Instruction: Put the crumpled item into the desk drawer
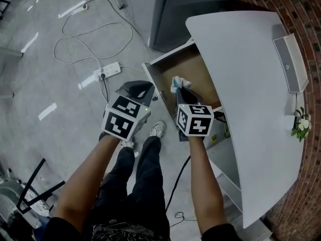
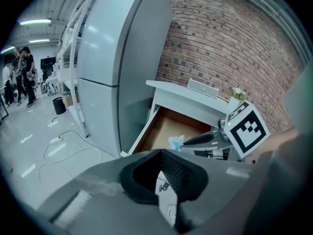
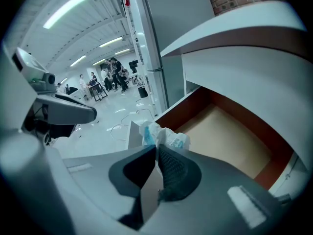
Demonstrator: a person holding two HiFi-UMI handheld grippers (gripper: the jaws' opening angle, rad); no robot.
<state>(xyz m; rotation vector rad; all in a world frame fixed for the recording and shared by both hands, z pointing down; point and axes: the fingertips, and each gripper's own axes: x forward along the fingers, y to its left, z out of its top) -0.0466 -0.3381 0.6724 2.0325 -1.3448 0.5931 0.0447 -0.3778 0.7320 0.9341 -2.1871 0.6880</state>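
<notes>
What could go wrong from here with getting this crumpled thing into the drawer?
1. The right gripper pinches only the near end of the crumpled item, so it might slip out early.
2. The item hangs near the front of the drawer; released here, it could catch the rim or fall to the floor.

Red-brown brick wall (image 1: 301, 14) behind a white desk top with a curved edge (image 1: 251, 84). Tall grey metal cabinet (image 2: 112, 58) just beside the desk. Pale grey glossy concrete floor (image 1: 45, 54), bearing white tape strips (image 1: 47, 111), a white power strip (image 1: 107, 71) and looping white cables (image 1: 62, 31). Long fluorescent ceiling tubes (image 3: 73, 4), lit, over an open hall. Distant standing people (image 3: 115, 75).
</notes>
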